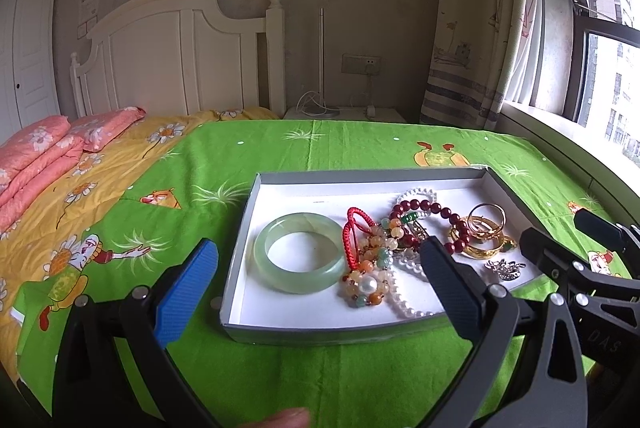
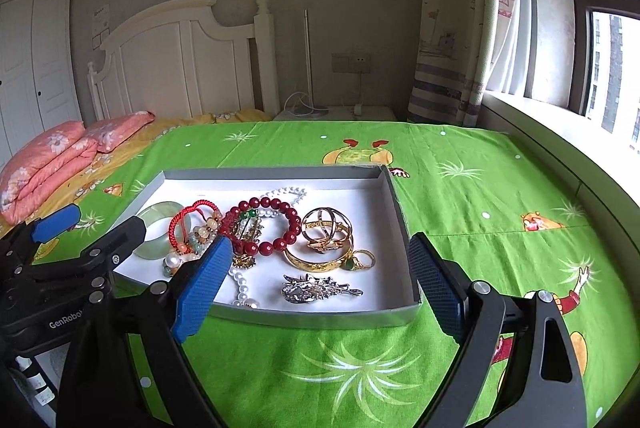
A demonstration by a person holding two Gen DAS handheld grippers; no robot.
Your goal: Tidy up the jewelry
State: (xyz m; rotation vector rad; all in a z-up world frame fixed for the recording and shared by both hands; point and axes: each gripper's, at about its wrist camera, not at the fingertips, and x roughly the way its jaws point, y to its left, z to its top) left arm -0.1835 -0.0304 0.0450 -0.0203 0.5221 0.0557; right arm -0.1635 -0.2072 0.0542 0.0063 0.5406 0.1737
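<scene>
While both pairs of fingers stand spread wide and grasp nothing, we hold the left gripper (image 1: 320, 284) and the right gripper (image 2: 320, 280) just short of the near wall of the tray (image 2: 280, 174) on the green bedspread (image 2: 480, 196). All the jewelry lies inside it: the jade bangle (image 1: 298, 254) alone at the left, the red bead bracelet (image 2: 266, 226), pearl strand (image 2: 242, 286) and red cord bracelet (image 2: 192, 214) tangled in the middle, the gold bangles (image 2: 324, 244) and silver brooch (image 2: 316, 288) at the right. Whether this heap awaits sorting or is the finished gathering, we cannot tell. If we do pick, we judge the bangle or brooch safest, since each lies apart; tangled strands could drag neighbours along.
</scene>
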